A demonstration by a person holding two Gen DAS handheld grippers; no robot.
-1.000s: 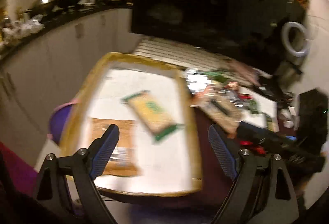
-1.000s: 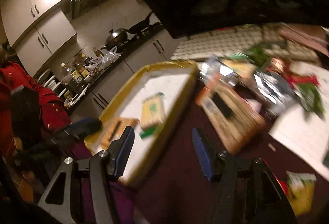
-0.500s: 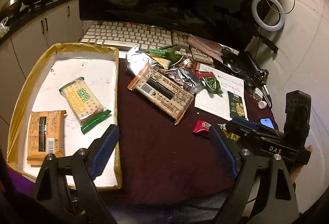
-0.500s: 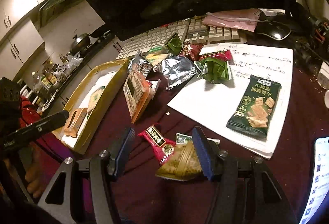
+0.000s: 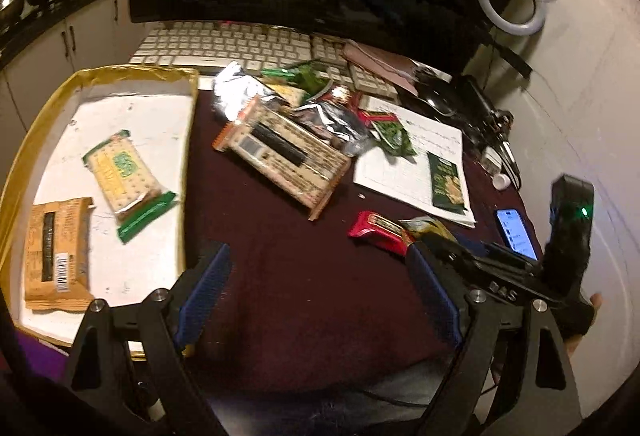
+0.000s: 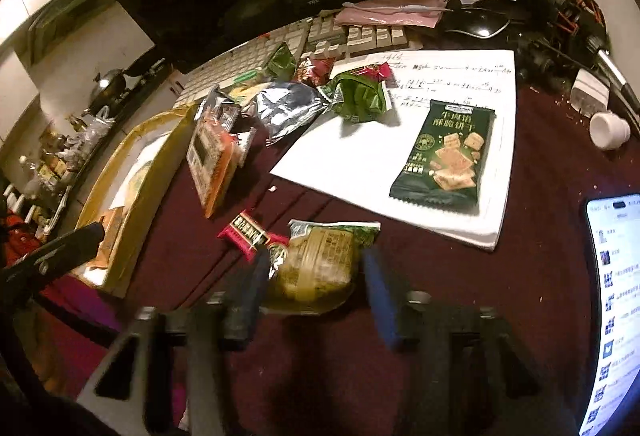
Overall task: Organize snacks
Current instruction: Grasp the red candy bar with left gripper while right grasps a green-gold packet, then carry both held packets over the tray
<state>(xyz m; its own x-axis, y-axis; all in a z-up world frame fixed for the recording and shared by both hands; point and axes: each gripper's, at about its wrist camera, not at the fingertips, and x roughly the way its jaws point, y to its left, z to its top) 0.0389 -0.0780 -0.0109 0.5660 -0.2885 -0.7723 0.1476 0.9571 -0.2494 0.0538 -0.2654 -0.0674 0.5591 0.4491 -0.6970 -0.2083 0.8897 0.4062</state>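
Right gripper (image 6: 312, 276): jaws partly drawn in and just now closing, set either side of an olive-yellow snack packet (image 6: 316, 268) lying on the maroon tablecloth (image 6: 440, 276); both fingers are motion-blurred, so contact of the pads with the wrapper cannot be made out. The packet is crumpled, green-edged, its print unreadable, with a small red packet (image 6: 248, 234) touching its left end. Left gripper (image 5: 316, 300): jaws spread wide, nothing between them, held over bare cloth beside the gold-rimmed tray (image 5: 188, 139). In the tray are recorded a green-ended cracker packet (image 5: 124, 179) and an orange packet (image 5: 54, 256). A dark green biscuit packet (image 6: 444, 155) lies on a sheet of paper (image 6: 360, 163).
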